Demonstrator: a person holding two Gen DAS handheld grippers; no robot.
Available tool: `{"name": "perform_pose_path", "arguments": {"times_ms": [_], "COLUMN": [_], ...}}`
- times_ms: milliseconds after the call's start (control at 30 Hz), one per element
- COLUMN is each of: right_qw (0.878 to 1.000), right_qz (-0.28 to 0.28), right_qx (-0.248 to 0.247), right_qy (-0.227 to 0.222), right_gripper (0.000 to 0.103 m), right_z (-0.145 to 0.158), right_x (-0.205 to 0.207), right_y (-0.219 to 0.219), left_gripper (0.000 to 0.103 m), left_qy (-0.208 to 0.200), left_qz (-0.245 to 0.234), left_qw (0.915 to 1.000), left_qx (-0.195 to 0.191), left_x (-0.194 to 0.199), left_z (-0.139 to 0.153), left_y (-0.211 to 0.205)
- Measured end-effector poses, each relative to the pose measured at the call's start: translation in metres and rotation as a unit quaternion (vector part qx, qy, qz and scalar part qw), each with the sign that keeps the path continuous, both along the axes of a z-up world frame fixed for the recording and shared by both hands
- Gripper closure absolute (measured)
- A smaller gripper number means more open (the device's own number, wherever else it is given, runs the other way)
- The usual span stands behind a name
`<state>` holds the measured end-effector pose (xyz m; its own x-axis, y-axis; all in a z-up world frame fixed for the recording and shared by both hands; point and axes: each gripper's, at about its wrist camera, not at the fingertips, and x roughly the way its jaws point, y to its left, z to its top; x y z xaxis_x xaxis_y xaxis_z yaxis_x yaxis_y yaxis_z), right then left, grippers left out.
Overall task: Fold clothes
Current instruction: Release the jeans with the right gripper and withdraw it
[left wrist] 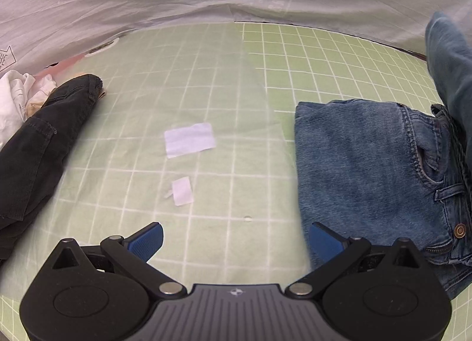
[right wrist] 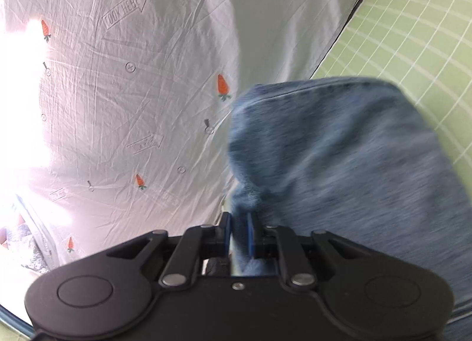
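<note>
Blue jeans (left wrist: pixel 371 170) lie partly folded on the green checked sheet (left wrist: pixel 206 81) at the right of the left wrist view, waistband and button toward the right. One leg (left wrist: pixel 451 69) rises off the bed at the far right. My left gripper (left wrist: pixel 236 237) hovers low over the sheet, open and holding nothing, its right fingertip (left wrist: pixel 324 242) at the jeans' near left edge. In the right wrist view my right gripper (right wrist: pixel 238 232) is shut on a fold of the blue jeans (right wrist: pixel 339 170), which hang blurred in front of it.
A black garment (left wrist: pixel 44 146) lies at the left over white clothes (left wrist: pixel 14 96). Two white paper scraps (left wrist: pixel 188 139) rest mid-sheet. A pale carrot-print sheet (right wrist: pixel 132 90) hangs behind the bed. Green sheet (right wrist: pixel 413 40) shows at the upper right.
</note>
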<state>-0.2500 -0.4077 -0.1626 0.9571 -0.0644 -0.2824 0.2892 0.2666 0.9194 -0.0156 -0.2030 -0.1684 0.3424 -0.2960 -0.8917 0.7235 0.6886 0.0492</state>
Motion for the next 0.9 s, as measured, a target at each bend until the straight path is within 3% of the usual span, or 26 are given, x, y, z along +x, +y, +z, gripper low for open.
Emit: {"name": "perform_pose_path", "arguments": {"times_ms": [100, 233, 300, 400, 533, 567, 600, 633, 667, 700, 800, 900], "right_qw": [0.994, 0.984, 0.982, 0.986, 0.987, 0.984, 0.978, 0.97, 0.962, 0.952, 0.906, 0.881], "right_qz": [0.036, 0.052, 0.056, 0.027, -0.029, -0.046, -0.067, -0.088, -0.109, -0.124, -0.121, -0.111], "right_qx": [-0.016, -0.02, -0.044, -0.041, -0.054, -0.065, -0.078, -0.091, -0.104, -0.119, -0.173, -0.2], "right_qy": [0.105, 0.167, 0.174, 0.162, 0.149, 0.158, 0.182, 0.205, 0.228, 0.252, 0.367, 0.413], "right_gripper": [0.101, 0.1, 0.098, 0.089, 0.065, 0.052, 0.042, 0.014, 0.0, 0.0, 0.0, 0.0], "right_z": [-0.029, -0.054, -0.045, -0.029, -0.007, -0.002, 0.001, 0.003, 0.006, 0.006, -0.006, -0.011], "right_x": [0.043, 0.061, 0.058, 0.039, 0.0, -0.011, -0.023, -0.035, -0.047, -0.057, -0.084, -0.112], "right_y": [0.017, 0.038, 0.041, 0.032, 0.015, 0.011, 0.007, 0.002, -0.002, -0.005, -0.02, -0.031], "left_gripper": [0.0, 0.0, 0.0, 0.0, 0.0, 0.0, 0.0, 0.0, 0.0, 0.0, 0.0, 0.0], "left_qy": [0.002, 0.005, 0.007, 0.012, 0.012, 0.012, 0.012, 0.012, 0.014, 0.016, 0.016, 0.019], "left_qz": [0.01, 0.023, 0.03, 0.026, 0.003, -0.003, -0.009, -0.014, -0.02, -0.024, -0.027, -0.022], "left_qw": [1.0, 0.9997, 0.9995, 0.9996, 0.9999, 0.9998, 0.9998, 0.9997, 0.9995, 0.9992, 0.9986, 0.9979], "left_qx": [0.001, 0.001, 0.002, -0.002, -0.011, -0.014, -0.016, -0.019, -0.022, -0.027, -0.043, -0.058], "left_x": [0.009, 0.02, 0.026, 0.017, -0.005, -0.01, -0.015, -0.021, -0.028, -0.035, -0.051, -0.064], "left_z": [-0.003, -0.006, -0.007, -0.006, 0.0, 0.002, 0.003, 0.005, 0.007, 0.01, 0.019, 0.025], "left_y": [0.009, 0.02, 0.026, 0.018, 0.0, -0.005, -0.009, -0.015, -0.023, -0.031, -0.051, -0.07]}}
